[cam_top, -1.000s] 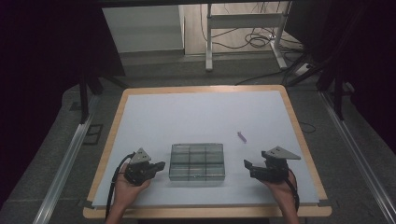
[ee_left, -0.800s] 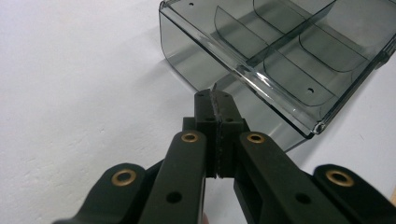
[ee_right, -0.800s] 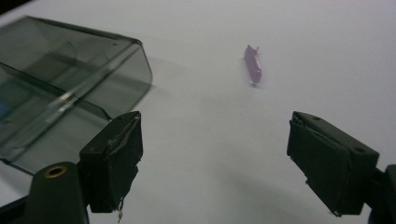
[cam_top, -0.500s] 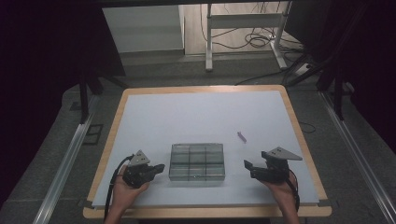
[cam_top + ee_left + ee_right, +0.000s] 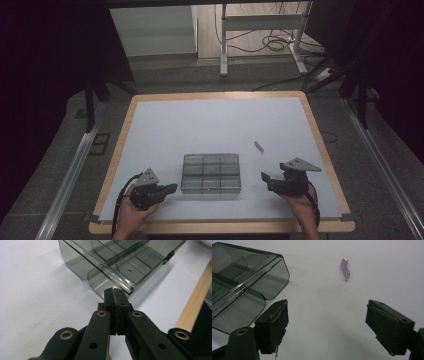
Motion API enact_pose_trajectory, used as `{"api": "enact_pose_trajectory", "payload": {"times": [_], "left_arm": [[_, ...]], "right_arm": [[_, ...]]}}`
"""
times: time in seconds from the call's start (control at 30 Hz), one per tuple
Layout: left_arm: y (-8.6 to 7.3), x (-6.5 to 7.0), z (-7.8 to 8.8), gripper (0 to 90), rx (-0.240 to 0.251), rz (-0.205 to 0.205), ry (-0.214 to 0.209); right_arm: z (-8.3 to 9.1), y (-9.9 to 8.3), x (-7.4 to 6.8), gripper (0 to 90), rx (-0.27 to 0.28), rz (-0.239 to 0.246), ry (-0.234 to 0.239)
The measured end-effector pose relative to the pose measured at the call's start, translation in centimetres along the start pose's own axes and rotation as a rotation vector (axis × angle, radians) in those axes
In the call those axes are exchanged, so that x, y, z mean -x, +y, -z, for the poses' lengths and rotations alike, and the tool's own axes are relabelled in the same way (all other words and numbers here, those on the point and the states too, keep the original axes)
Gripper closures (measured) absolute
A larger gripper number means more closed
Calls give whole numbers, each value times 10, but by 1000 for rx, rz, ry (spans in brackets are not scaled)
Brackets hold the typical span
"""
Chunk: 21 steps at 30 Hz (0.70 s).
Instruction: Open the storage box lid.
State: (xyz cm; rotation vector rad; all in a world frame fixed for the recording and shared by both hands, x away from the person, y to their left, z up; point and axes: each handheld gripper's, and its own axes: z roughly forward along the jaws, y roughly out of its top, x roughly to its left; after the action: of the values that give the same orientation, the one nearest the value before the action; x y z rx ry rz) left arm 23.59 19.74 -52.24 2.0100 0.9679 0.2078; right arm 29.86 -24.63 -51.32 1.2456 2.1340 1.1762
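A smoky clear compartment box [image 5: 211,173] lies on the white table sheet [image 5: 210,125], near the front edge. Its corner fills the top of the left gripper view as the box [image 5: 120,262], and it sits at the left of the right gripper view as the box [image 5: 239,287]. A small purple piece [image 5: 258,146] lies behind and to the right of the box, seen closer as the purple piece [image 5: 345,269]. My left gripper [image 5: 172,188] is shut just left of the box, jaws pressed together with nothing between them [image 5: 114,293]. My right gripper [image 5: 265,178] stands open to the box's right, its gap [image 5: 327,322] bare.
The table's wooden rim [image 5: 220,227] runs along the front, close to both hands. Beyond the far edge stand a metal frame [image 5: 260,30] and loose cables on the floor. Rails flank the table on either side.
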Motion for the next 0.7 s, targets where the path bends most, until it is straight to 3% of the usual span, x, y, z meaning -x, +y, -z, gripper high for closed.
{"api": "enact_pose_trajectory", "payload": {"times": [0.17,0.27,0.7], "left_arm": [[-4,3,1,900,-1,-1,-9],[-3,6,1,900,-3,-7,-38],[-2,8,-5,900,-5,-10,-38]], "right_arm": [[-1,0,-1,179,-3,3,-3],[-1,0,-1,179,-5,5,-2],[0,0,0,179,-1,3,-11]]}}
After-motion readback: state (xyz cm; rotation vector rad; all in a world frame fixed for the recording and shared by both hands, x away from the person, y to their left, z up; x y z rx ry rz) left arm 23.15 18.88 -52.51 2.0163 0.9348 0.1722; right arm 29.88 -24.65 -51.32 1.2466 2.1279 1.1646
